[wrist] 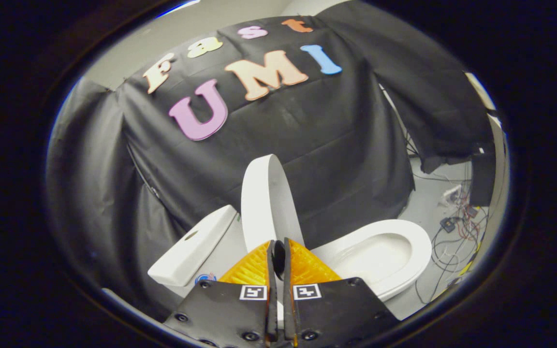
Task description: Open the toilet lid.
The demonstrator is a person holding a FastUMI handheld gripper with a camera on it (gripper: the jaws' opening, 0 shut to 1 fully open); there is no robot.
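Gripper view: gripper (pixel 278 251) with orange fingers (pixel 247 273) drawn nearly together, clamped on the lower edge of the white toilet lid (pixel 266 203). Lid raised edge-on, near upright, between the tank (pixel 191 249) on one side and the open bowl (pixel 385 253) on the other. Cables (pixel 452 227) on the floor beyond the bowl.

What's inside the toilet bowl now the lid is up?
The toilet bowl looks white and bare inside, with the lid standing raised. The tongs are nearly closed just before the lid, and their orange fingers cover the back of the bowl, so that part stays unseen.
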